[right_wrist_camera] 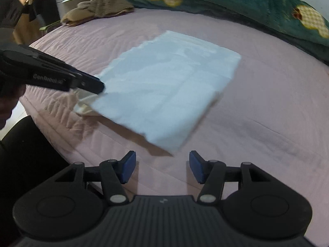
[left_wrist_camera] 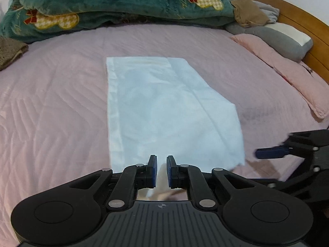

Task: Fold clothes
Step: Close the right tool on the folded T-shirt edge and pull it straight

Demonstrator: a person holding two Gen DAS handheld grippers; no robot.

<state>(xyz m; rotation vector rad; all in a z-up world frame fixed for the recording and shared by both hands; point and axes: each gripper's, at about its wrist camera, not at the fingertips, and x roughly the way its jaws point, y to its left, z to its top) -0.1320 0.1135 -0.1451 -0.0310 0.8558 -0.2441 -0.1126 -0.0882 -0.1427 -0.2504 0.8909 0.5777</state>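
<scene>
— What takes up the most room?

— The bed [left_wrist_camera: 51,103], under a quilted pink sheet. Along its far side lies a heaped green blanket [left_wrist_camera: 102,0] with yellow checked bear shapes and red bows.

— And the thing to fold?

— The cloth [left_wrist_camera: 160,103], white, lies mid-bed as a long, flat, folded panel. Its near end reaches the bed's front edge. From the right wrist view the near-left corner is raised off the sheet; the rest lies flat.

— Anything beside it?

— A pink pillow [left_wrist_camera: 287,78] and a grey pillow [left_wrist_camera: 277,39] against the wooden headboard [left_wrist_camera: 298,14], well apart from the cloth. A brown garment [left_wrist_camera: 10,51] sits at the far left edge.

— The grippers?

— The left gripper [left_wrist_camera: 161,160] has its jaws drawn narrow with the cloth's near edge pinched between the blue pads; the right wrist view shows its tip on that raised corner. The right gripper [right_wrist_camera: 162,166] has its jaws standing wide with nothing between them. It hangs over bare sheet, just beside the cloth's near-right corner, not touching.

— Any writing?

— White lettering on the left gripper's side, in the right wrist view, reads roughly "GenRobot"; the ending is blurred. Faint gold script on the blanket is too small to read.
</scene>
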